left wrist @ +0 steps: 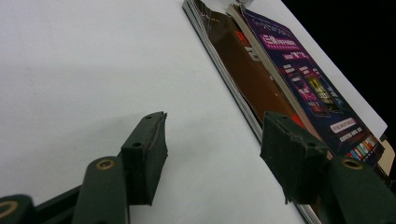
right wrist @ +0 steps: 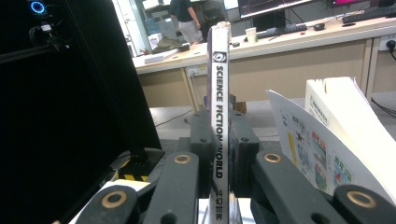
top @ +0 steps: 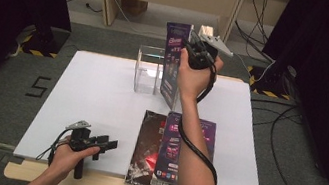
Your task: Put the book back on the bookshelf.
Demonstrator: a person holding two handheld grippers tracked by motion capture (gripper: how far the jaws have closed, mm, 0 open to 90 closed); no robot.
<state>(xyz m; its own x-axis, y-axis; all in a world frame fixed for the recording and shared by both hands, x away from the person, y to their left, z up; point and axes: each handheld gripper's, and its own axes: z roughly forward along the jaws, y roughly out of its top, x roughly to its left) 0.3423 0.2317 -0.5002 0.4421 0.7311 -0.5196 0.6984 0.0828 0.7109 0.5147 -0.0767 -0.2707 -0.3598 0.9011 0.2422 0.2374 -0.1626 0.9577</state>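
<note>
— So, what's the right gripper [right wrist: 218, 154] got?
— Its jaws are clamped on a thin purple magazine's [top: 172, 63] white spine, holding it upright above the clear box [top: 147, 69].
— And the left gripper [left wrist: 212, 154]?
— Jaws apart, nothing between them, beside the magazine stack [left wrist: 261, 79].

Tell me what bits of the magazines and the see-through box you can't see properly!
- Held magazine: in the right gripper view the right gripper shows it spine-on, so its covers are hidden.
- Its cover print in the high view: too small to read.
- Stack of magazines: the left gripper view's bottom edge and one finger cut it off.
- Clear box: the held magazine hides its right side.
</note>
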